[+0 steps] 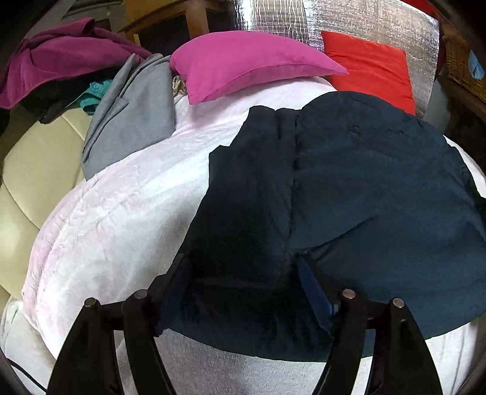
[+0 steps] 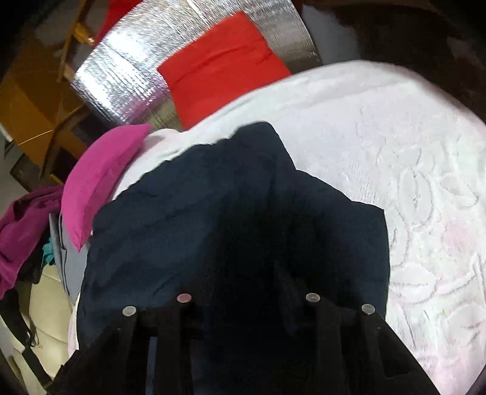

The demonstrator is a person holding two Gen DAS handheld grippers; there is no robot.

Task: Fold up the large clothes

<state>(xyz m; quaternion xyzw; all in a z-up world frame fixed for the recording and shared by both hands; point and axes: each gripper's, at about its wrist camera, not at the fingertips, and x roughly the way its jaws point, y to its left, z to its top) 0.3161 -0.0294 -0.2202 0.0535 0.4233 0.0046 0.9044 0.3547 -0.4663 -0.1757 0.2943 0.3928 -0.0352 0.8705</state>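
Observation:
A large dark navy garment [image 1: 364, 182] with quilted lining lies spread on a white and pale pink blanket [image 1: 121, 212]. My left gripper [image 1: 241, 261] hovers low over its near edge. The jaws stand wide apart, the cloth lies flat between them, and the pads do not press on it. In the right wrist view the same garment [image 2: 182, 212] fills the middle and rises in folds toward my right gripper [image 2: 243, 273]. Its fingers are lost against the dark cloth and motion blur, so its grip is unclear.
A pink pillow [image 1: 243, 60] and a red pillow [image 1: 373, 66] lie at the far end against a silver foil sheet [image 1: 364, 18]. A folded grey garment [image 1: 136, 112] and a heap of magenta clothes [image 1: 60, 51] sit at the left, over a cream cushion [image 1: 36, 170].

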